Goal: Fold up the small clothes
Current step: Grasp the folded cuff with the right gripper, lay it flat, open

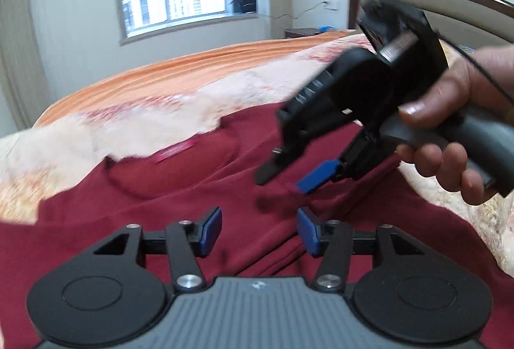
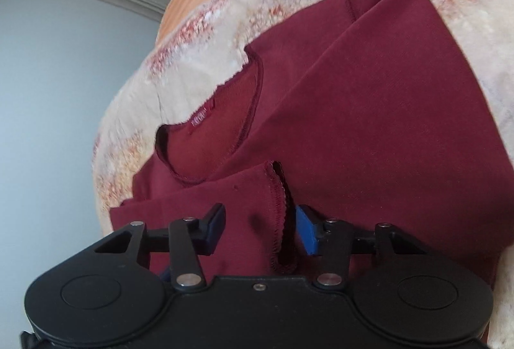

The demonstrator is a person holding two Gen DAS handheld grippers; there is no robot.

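A dark red shirt [image 1: 199, 188] is spread neckline-up on the patterned bedspread [image 1: 64, 150], presumably laid flat so it can be folded. Above its middle the left gripper [image 1: 259, 231] is held with jaws parted wide and nothing between them. Further right, the right gripper [image 1: 282, 177] is seen angled down over the shirt, also opened and empty; in its own view a sleeve cuff [image 2: 276, 188] lies between the fingers, ungripped, seemingly lined up for grasping.

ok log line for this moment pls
stage: folding | item: maroon shirt on bed | sleeve cuff folded inward | left claw open, empty | right claw open over cuff
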